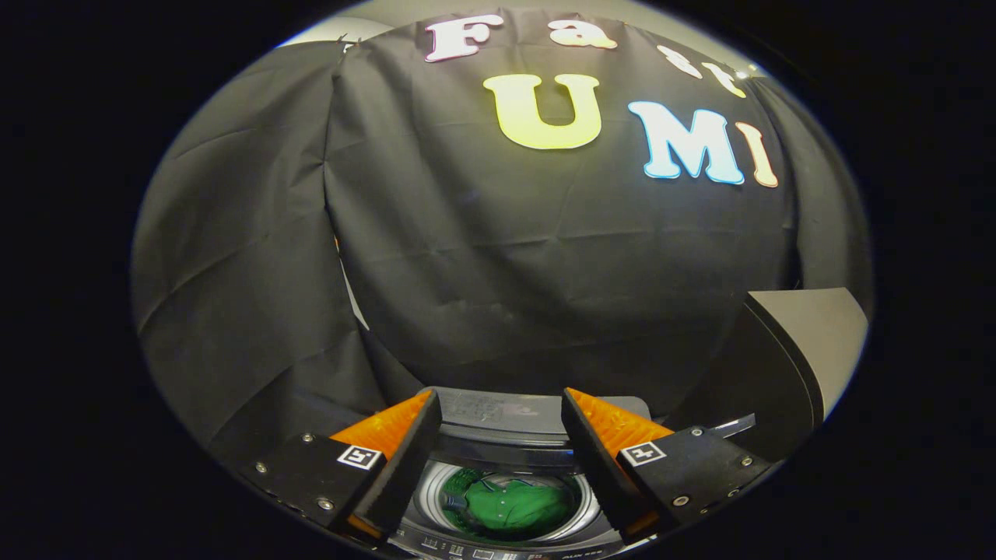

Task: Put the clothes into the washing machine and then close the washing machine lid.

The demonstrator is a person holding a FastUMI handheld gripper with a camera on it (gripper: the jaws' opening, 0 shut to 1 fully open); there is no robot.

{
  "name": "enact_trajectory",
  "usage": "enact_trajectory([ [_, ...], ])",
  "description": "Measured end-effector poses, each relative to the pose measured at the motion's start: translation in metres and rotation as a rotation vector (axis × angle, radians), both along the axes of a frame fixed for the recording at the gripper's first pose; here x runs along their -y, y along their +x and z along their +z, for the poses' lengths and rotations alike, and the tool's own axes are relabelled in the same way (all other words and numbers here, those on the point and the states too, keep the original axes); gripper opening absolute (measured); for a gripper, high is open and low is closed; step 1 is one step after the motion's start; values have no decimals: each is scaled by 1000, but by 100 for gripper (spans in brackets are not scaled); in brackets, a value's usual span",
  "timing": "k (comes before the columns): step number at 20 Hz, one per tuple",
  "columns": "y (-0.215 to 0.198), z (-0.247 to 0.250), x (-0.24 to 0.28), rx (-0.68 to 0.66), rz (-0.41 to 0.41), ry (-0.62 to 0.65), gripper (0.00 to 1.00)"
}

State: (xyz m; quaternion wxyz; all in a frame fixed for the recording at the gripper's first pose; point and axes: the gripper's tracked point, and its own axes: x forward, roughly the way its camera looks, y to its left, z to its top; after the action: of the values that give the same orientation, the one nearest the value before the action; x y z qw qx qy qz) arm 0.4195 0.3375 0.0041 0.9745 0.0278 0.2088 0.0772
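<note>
A green garment (pixel 513 505) lies crumpled at the bottom of the washing machine's drum (pixel 424 498), seen from above between my fingers. The machine (pixel 506 412) is a grey top-loader, and its lid (pixel 809 342) stands raised to the right of the opening. My gripper (pixel 502 404) hangs above the drum, open, with nothing between its fingers (pixel 412 443). The garment sits well below the fingertips.
The machine's control panel (pixel 498 551) runs along its near edge below the drum. Black cloth (pixel 545 257) hangs as a wall close behind the machine and to its left.
</note>
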Motion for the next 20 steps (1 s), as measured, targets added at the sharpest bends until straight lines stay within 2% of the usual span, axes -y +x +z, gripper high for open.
enact_trajectory([
  [8,-33,-23,-3,-36,32,8,95],
  [16,-68,-74,1,-115,56,-14,95],
  [20,-74,-81,-3,-117,77,-23,96],
])
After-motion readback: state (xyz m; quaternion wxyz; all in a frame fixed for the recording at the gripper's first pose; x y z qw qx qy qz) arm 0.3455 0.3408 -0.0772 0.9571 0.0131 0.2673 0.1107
